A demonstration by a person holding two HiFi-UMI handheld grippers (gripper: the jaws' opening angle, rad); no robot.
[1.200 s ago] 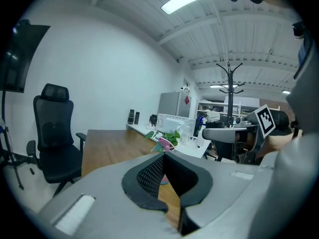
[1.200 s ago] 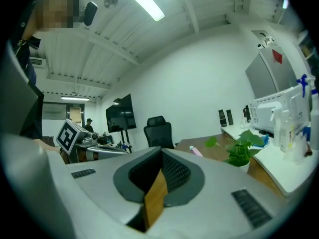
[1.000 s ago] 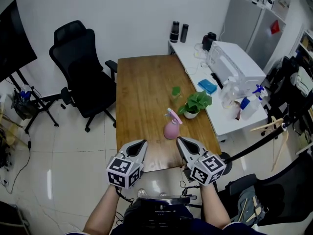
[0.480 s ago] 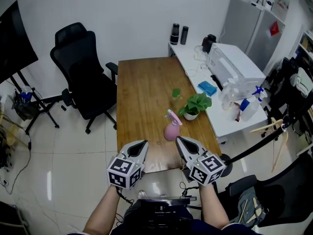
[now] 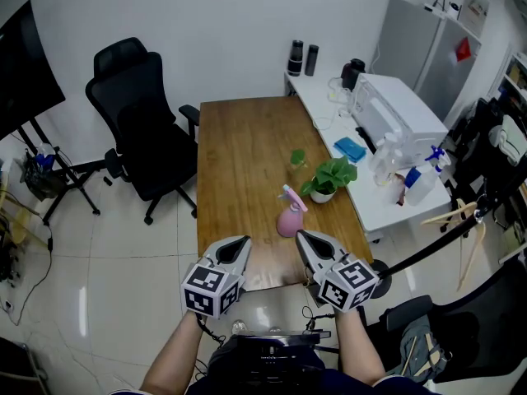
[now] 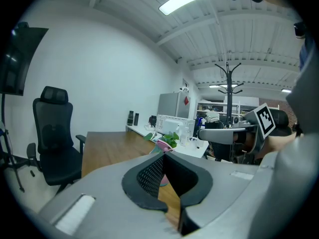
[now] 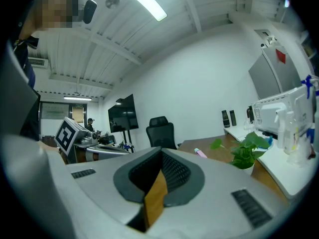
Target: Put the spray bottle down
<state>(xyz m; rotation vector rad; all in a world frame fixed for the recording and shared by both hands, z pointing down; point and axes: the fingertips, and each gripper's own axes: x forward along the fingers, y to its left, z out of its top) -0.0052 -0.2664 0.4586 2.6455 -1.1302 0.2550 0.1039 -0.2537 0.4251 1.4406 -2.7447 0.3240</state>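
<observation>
Spray bottle (image 5: 288, 213) is already down, a pink one standing upright on the wooden counter (image 5: 239, 138), just left of the potted plant (image 5: 328, 177) and a touch closer to the person. Nothing's touching it. Both claws sit well short of the plant, back over the counter's near edge. Left claw (image 5: 240, 240) is closed with nothing in it; its own view shows the pads meeting at the tip and the bottle's pink top (image 6: 162, 144) poking up behind them. Right claw (image 5: 301, 235) is the same, pinched all the way closed and empty, nearer the plant's side, with the plant (image 7: 245, 152) ahead to its right. Black office chair (image 5: 136, 113) is way off to the plant's left, across the counter
</observation>
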